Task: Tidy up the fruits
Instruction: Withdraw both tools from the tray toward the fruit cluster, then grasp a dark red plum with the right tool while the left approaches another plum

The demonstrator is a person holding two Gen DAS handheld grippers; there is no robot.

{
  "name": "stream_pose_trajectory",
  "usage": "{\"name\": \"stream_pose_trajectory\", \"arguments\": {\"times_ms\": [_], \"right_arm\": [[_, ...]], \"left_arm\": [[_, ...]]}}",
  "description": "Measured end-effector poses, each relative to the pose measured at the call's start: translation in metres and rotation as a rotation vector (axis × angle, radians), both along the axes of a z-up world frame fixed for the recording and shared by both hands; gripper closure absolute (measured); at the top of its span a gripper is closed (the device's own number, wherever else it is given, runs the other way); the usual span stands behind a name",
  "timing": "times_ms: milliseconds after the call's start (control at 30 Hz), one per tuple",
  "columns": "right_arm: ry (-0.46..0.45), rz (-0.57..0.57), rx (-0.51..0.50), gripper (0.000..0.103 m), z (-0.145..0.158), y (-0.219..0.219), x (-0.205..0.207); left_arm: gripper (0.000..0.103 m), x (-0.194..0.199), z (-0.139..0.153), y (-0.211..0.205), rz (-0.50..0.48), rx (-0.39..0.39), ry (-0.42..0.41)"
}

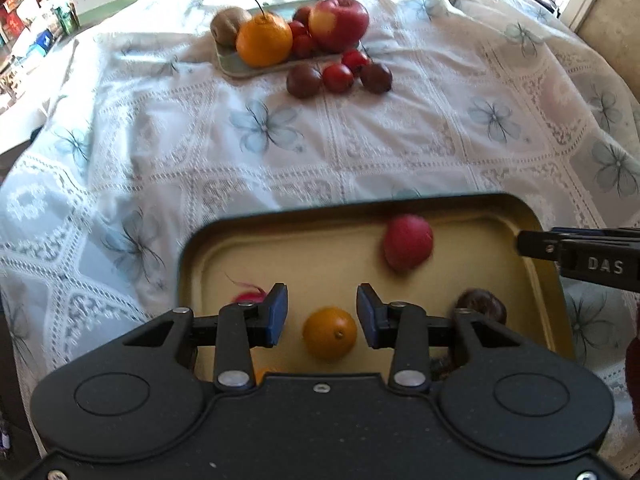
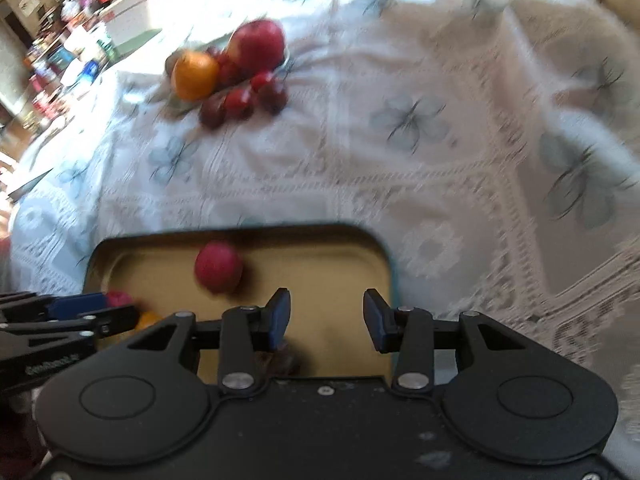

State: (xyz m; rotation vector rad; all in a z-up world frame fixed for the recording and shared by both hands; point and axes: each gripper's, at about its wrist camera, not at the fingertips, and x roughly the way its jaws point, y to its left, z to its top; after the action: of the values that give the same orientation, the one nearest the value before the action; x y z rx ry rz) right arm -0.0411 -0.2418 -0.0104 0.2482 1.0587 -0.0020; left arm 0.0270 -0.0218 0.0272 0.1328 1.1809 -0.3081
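Between the blue pads of the left gripper [image 1: 322,314], but lower, down on the tray floor: small round orange citrus [image 1: 329,333], pads clear of it either side, so jaws released, nothing grasped. Ahead of those jaws & a bit to their right, round red fruit [image 1: 408,242] loose near the far wall of the shallow tan rectangular metal tray w/ dark rim [image 1: 224,256]. Dark brown wrinkled fruit [image 1: 482,304] beside the right pad, partly hidden by linkage; reddish tufted bit [image 1: 249,294] just outside the left pad, type unclear. Right gripper [image 2: 326,320] also released, empty, jaws over the tray's near right corner; brown fruit [image 2: 280,358] below its left pad, red fruit up-left of the jaws. Far ahead of both, well apart: pale green rectangular dish [image 1: 240,68] w/ big red apple [image 1: 340,24], large stemmed orange [image 1: 264,40], brown kiwi [image 1: 229,24], small red & dark fruits spilling onto white lace floral tablecloth [image 1: 360,148]. Prob. reason for layout: dish as source pile, tray as sorting spot, both grippers parked above tray w/ jaws part open after or before a drop. Right view blurred.
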Motion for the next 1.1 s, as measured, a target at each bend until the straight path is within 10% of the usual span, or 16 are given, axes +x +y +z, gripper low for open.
{"name": "stream_pose_trajectory", "arguments": {"times_ms": [400,1100], "right_arm": [[-0.029,0.01,-0.046,0.06,0.039,0.008,0.042],[0.031,-0.019,-0.064,0.06,-0.002,0.04,0.186]], "left_arm": [[0.056,0.062,0.019,0.016,0.083,0.016,-0.127],[0.057,0.161,-0.027,0.016,0.104,0.021,0.022]]}}
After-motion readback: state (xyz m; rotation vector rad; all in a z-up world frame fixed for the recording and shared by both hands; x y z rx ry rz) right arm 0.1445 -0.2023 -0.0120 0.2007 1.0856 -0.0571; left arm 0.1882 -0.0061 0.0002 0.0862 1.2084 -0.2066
